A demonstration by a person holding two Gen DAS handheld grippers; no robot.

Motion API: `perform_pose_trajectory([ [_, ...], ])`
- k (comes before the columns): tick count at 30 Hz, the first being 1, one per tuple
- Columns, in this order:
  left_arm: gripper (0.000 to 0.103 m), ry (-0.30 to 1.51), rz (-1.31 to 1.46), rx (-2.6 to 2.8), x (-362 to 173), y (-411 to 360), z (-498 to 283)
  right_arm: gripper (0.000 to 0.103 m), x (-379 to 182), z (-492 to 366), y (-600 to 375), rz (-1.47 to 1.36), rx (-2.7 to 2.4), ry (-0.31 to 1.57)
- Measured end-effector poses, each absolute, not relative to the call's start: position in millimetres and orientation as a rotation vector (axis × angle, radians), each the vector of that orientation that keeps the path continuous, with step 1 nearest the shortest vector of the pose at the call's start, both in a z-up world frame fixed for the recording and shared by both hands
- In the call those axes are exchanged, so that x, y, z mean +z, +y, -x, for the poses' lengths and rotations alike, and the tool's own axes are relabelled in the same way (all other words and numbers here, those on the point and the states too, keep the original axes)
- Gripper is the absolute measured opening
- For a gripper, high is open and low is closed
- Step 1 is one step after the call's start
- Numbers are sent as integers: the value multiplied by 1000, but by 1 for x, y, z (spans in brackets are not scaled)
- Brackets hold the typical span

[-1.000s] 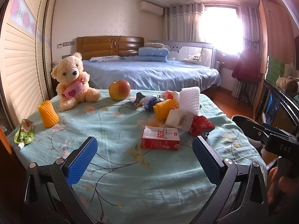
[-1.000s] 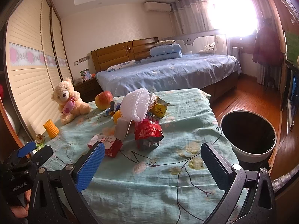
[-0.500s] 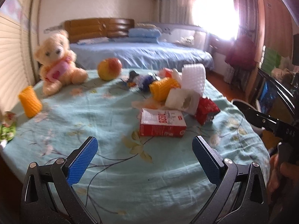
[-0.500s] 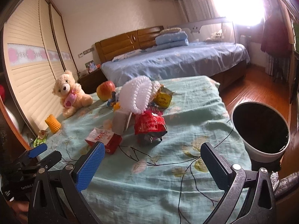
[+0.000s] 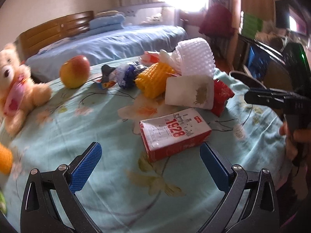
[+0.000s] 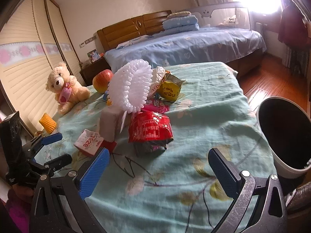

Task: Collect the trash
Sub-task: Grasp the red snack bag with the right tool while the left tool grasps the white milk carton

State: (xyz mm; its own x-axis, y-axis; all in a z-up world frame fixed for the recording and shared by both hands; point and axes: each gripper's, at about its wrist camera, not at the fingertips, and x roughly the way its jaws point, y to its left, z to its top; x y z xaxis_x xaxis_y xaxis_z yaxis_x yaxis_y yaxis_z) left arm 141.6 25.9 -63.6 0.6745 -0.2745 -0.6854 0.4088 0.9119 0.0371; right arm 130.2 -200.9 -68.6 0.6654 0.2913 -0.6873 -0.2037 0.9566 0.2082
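Note:
A red and white carton [image 5: 175, 133] marked 1928 lies flat on the teal cloth, just ahead of my open left gripper [image 5: 150, 167]. Behind it sit a white paper cup [image 5: 189, 92], a red wrapper [image 5: 221, 97], yellow foam netting [image 5: 154, 79] and white foam netting [image 5: 194, 56]. In the right wrist view the red wrapper [image 6: 150, 129] lies a short way ahead of my open right gripper [image 6: 157, 171], with the white netting [image 6: 132, 86], a yellow packet [image 6: 170, 89] and the carton [image 6: 90, 141] around it. Both grippers hold nothing.
A white bin [image 6: 285, 134] with a dark inside stands off the table's right edge. A teddy bear [image 6: 65, 86], an apple [image 6: 102, 80] and a yellow foam piece [image 6: 47, 123] sit at the table's left. A blue bed [image 6: 184, 44] fills the room behind.
Both grippers have moved forward toward the pile. The carton now lies close between the left fingers' line, and the red wrapper is nearer the right gripper. Both stayed open.

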Motion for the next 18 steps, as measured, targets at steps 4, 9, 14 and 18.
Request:
perform_pose_trajectory([
  [4,103,761,-211,-459,-65,24,-160,94,-75,-147,-199,-135,297,829],
  [9,103,791,-216,-539,-68,17,-180,87,-80,-163,-192,-136,325,862],
  [14,103,795,-225,-610,-69,4,-184,62,-87,-176,-187,-140,359,902],
  [18,103,798,-266,-680,-70,-10,-177,37,-93,-180,-188,-162,372,926],
])
